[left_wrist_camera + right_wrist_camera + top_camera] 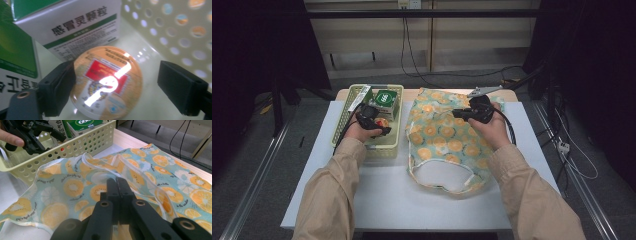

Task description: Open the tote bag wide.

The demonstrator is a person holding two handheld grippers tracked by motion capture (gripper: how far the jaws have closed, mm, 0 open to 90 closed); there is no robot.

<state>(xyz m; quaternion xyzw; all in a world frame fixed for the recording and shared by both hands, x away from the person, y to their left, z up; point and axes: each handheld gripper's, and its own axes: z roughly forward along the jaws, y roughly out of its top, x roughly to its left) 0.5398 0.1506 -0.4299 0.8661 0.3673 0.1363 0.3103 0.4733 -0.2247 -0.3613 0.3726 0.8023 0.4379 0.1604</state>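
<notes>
The jaws of the left gripper (113, 87) stood wide apart around a round orange-lidded tin (106, 81), one pad against its rim, the other well clear, so nothing was gripped yet. The tin lay flat on the floor of the pale yellow basket (343, 114), just beside a white-and-green medicine box (75, 25) (probably why the gripper came in from above, since the boxes left little room at the side). The right gripper (117, 186) was pinched shut, its jaws meeting on a fold of the fruit-print bag (70, 187), apparently to keep the cloth steady or ready its mouth for whatever came out of the basket. The bag lay spread on the white table (382, 195), touching the basket's right wall.

In the high view the left hand (359, 131) reached into the basket with the gripper tipped downward, sleeve resting near the basket's near end. The right hand (489, 127) lay over the bag's middle, its gripper pointing away from the person, toward the table's far edge.
</notes>
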